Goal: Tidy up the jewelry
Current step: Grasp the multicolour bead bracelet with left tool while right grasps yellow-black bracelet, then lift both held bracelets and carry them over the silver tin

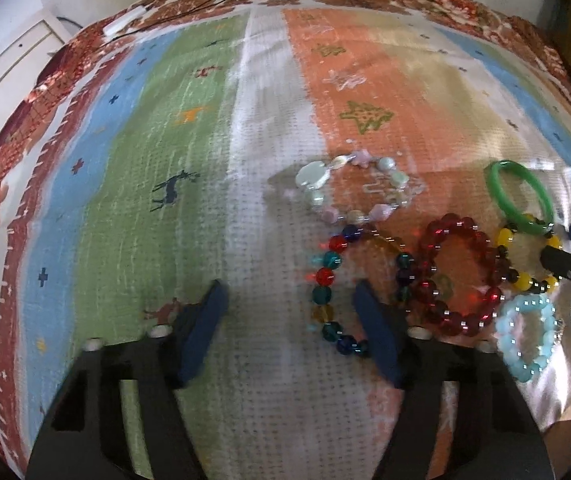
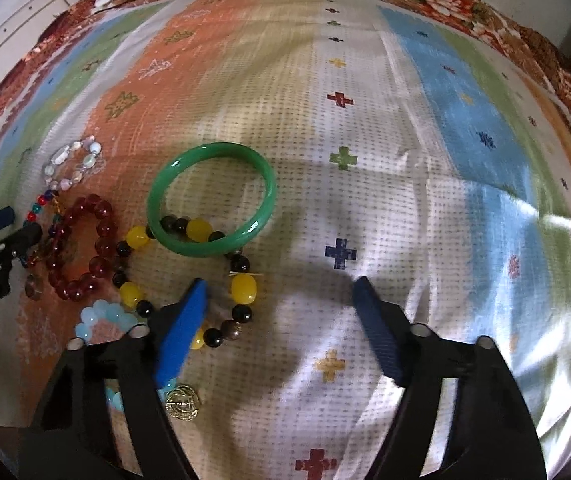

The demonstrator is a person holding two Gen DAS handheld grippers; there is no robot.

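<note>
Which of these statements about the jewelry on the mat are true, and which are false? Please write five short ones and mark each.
1. The green bangle lies partly on the yellow and black bead bracelet. True.
2. The right gripper holds the green bangle. False: its jaws stand apart with nothing between them.
3. The dark red bead bracelet lies beside the multicoloured bead bracelet. True.
4. The bracelets are sorted in a box. False: they lie on the striped mat.
5. The left gripper is shut on the light blue bead bracelet. False: it grips nothing.
</note>
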